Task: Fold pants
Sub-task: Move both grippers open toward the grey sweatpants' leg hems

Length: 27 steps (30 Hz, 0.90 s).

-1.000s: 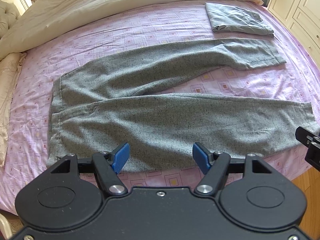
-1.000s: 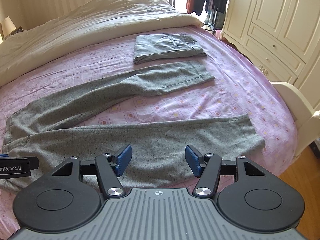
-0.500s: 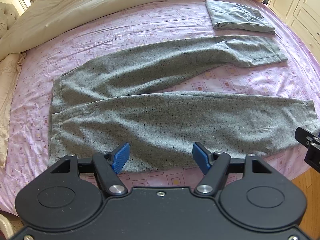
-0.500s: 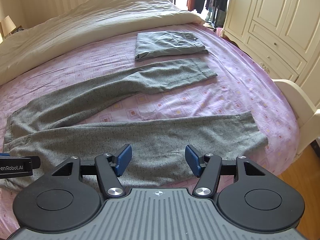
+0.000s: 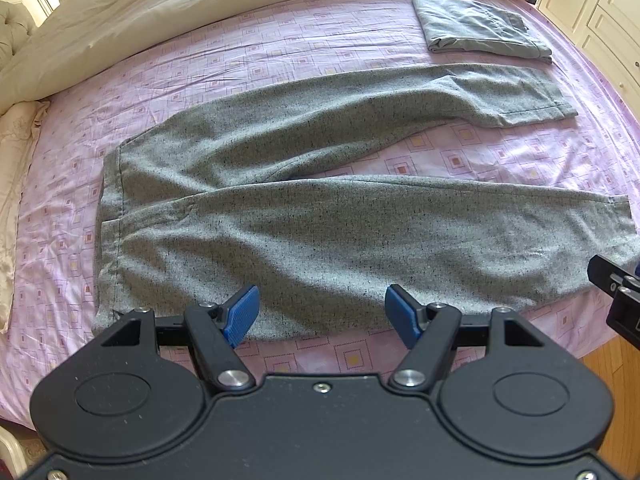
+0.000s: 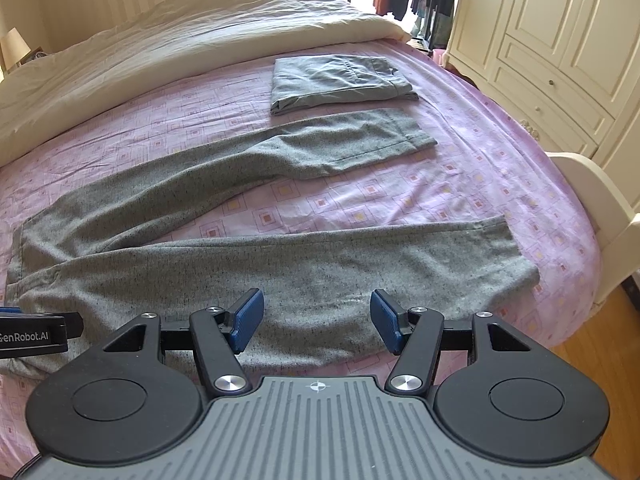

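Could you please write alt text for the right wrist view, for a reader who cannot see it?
Grey speckled pants lie spread flat, legs apart, on a pink patterned bedsheet, below the open right gripper. Beyond them lies a folded grey garment.

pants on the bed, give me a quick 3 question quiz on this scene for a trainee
1. True or false: the speckled grey pants lie spread out with the two legs apart on the pink sheet.
2. Multiple choice: the folded grey garment lies (A) on top of the near leg, (B) beyond the far leg's cuff, (C) on the floor.
3. Short answer: what do the left gripper and right gripper hold?

Key:
1. True
2. B
3. Nothing; both are open, just above the near edge of the pants.
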Tool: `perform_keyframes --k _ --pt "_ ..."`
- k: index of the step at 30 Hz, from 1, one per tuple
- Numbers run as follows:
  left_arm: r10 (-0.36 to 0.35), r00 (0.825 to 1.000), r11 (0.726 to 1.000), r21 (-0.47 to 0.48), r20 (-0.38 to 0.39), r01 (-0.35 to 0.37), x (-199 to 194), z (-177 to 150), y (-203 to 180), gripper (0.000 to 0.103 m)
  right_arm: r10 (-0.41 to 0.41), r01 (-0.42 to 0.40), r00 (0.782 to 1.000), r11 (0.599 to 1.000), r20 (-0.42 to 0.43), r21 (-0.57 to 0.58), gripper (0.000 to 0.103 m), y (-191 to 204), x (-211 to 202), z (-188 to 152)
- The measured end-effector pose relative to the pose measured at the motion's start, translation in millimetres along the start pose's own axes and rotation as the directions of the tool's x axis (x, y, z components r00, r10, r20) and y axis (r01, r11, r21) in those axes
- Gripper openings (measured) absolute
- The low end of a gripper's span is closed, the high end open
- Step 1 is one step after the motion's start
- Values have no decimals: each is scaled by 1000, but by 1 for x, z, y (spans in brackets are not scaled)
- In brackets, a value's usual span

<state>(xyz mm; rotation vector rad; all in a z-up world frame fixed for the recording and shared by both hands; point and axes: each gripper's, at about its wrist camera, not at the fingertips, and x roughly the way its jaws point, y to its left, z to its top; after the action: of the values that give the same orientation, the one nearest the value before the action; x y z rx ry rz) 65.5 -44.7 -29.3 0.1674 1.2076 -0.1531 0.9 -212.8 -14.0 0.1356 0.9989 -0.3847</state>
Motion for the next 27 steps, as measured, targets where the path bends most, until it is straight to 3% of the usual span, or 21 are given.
perform_keyframes --k 11,15,20,27 --pt "-14 999 1000 2 -32 14 15 5 0 72 1 0 999 1000 -35 27 58 -5 13 -1" --pt "-28 998 999 26 -53 30 26 7 -8 72 -41 45 998 996 -57 71 54 -20 21 -5" --pt "-26 997 998 51 -68 30 31 7 -24 71 -69 75 996 991 -62 107 47 -52 29 -12" --pt "41 996 999 26 -74 -39 38 13 -60 71 -105 107 994 991 -39 78 46 -119 56 -5"
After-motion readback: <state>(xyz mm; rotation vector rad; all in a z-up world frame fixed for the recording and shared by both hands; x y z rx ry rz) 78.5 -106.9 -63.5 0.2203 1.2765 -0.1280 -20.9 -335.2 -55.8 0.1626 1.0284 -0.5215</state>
